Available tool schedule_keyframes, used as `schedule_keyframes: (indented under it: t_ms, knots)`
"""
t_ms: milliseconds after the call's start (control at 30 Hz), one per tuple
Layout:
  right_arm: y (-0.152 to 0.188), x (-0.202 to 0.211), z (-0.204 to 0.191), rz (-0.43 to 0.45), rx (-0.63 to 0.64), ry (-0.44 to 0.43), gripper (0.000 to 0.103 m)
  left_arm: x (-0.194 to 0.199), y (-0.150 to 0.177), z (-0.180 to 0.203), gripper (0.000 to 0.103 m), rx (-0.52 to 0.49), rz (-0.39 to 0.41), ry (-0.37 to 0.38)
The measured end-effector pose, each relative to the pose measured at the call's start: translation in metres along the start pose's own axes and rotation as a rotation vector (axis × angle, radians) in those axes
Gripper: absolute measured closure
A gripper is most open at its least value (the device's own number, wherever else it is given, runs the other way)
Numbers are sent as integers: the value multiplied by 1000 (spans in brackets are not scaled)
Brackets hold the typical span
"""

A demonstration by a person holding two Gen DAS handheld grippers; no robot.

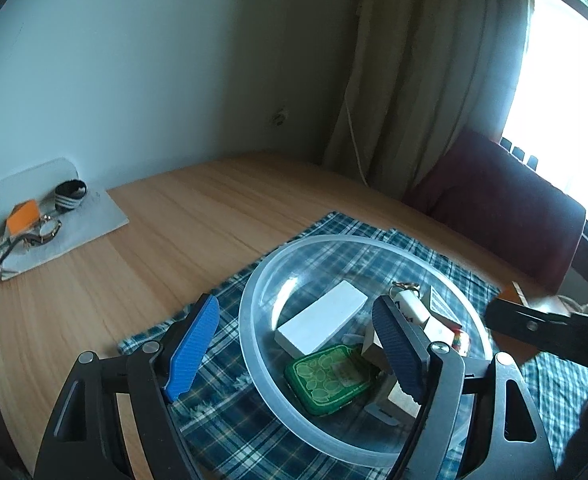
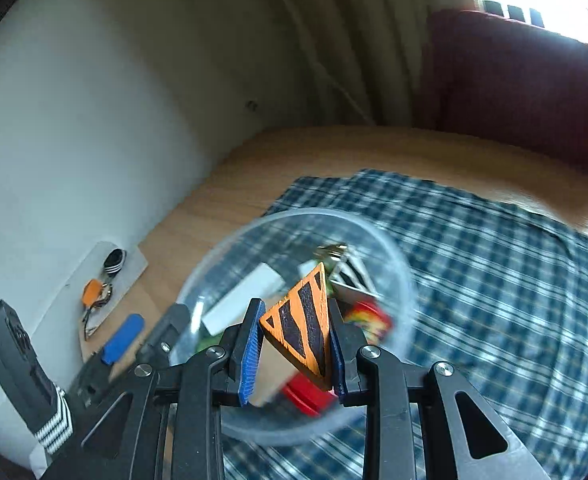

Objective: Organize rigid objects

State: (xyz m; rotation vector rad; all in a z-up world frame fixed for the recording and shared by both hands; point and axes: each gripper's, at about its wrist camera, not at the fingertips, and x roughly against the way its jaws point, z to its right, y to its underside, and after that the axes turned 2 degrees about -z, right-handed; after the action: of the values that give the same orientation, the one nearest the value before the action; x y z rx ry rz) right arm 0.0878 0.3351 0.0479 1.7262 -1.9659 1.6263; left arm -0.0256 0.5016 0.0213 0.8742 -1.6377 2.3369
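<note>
Right wrist: right tool [image 2: 294, 344] clamps orange striped block [image 2: 301, 320] above bowl [image 2: 407, 280] | left tool [image 1: 294, 352] spread wide, empty

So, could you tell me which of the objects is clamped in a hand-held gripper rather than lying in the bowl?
The orange-and-black striped wooden triangle, clamped in the right hand-held gripper.

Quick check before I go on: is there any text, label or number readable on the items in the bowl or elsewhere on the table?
White keychain tag in the clear bowl: red markings, too small to read.
Green tin: pale label on its lid, blurred, unreadable.
Orange-and-black wooden triangle in the right gripper: stripes only, no text.
Nothing else legible.
</note>
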Motion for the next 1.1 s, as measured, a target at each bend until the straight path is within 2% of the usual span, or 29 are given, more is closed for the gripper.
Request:
schedule_keyframes:
  t_ms: [133, 300, 500, 567, 733, 800, 867, 933, 1100]
  knots:
    - [-9, -25, -7, -26, -5, -28, 72, -5, 0, -4, 23, 23, -28, 16]
    - [-17, -29, -8, -58, -21, -68, 72, -10, 0, -6, 23, 43, -51, 24]
    - [-18, -27, 1, -61, -63, -92, 57, -14, -1, -9, 18, 57, -65, 24]
    - [-16, -25, 6, -61, -71, -76, 50, -14, -1, -7, 18, 51, -66, 26]
    - [-6, -11, 22, -63, -92, 2, 43, -14, 0, -6, 18, 44, -68, 26]
    - [0, -1, 28, -50, -90, 47, 35, -14, 0, -6, 18, 44, -69, 25]
    - [5, 7, 30, -30, -75, 91, 19, -14, 0, -6, 17, 43, -70, 25]
    - [10, 12, 30, -18, -57, 133, 11, -14, 0, -6, 12, 41, -74, 23]
    - [30, 27, 25, 12, 39, 224, 4, -14, -1, -5, 8, 35, -71, 16]
